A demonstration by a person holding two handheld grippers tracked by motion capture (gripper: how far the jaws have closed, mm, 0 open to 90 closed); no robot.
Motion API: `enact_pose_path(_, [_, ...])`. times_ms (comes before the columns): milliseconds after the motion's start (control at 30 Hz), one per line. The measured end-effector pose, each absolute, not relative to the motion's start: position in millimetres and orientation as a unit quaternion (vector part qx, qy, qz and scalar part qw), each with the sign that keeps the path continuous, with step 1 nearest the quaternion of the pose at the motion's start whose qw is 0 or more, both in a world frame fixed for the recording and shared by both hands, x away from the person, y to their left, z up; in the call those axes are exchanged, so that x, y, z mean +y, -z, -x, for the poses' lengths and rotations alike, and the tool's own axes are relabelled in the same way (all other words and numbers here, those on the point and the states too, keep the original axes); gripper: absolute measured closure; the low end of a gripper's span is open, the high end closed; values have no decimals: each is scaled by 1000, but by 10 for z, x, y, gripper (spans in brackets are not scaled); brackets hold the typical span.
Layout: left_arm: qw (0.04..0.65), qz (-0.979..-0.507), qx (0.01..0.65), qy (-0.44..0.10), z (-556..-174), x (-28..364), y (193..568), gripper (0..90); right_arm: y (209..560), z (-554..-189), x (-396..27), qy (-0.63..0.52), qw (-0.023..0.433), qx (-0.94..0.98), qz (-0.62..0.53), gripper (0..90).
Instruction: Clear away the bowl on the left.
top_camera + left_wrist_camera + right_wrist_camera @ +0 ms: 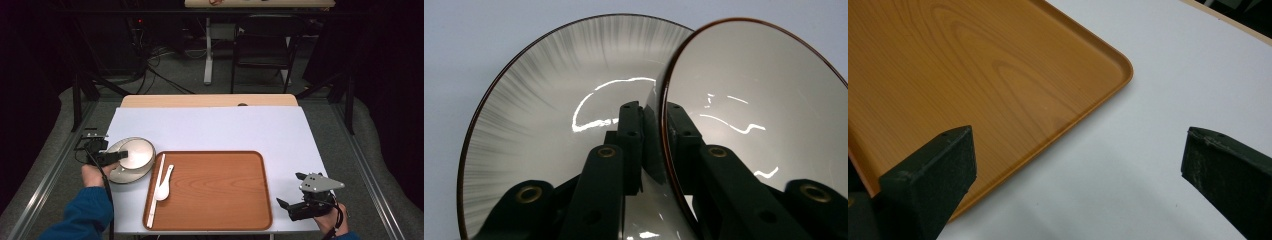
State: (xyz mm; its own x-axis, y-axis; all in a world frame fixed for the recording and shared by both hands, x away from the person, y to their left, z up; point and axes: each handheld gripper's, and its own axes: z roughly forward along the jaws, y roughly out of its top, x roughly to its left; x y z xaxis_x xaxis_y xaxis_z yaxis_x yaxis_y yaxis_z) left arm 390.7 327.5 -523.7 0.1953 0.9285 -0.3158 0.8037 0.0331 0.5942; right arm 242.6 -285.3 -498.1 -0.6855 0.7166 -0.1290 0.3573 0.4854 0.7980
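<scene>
A pale bowl (137,151) with a brown rim rests in a wider striped plate (119,175) on the white table, left of the tray. My left gripper (120,156) reaches in from the left and is shut on the bowl's near rim. In the left gripper view the rim of the bowl (764,100) runs between the jaws of my left gripper (651,112), with the plate (549,90) behind it. My right gripper (291,190) hovers open by the tray's near right corner. In its own view my right gripper (1073,165) holds nothing.
A wooden tray (220,192) lies in the middle, with a white spoon (163,188) and chopsticks (155,190) along its left side. The tray's corner (1108,60) sits just ahead of the right jaws. A chair (265,45) and table leg stand beyond the far edge.
</scene>
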Motion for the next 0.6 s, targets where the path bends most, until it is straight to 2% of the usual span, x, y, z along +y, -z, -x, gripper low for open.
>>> enact_pose_path(600, [384,-675,621,-104,-3862,3315,5165,815,4987,-2443,-2880,-386,231,829,-333,4])
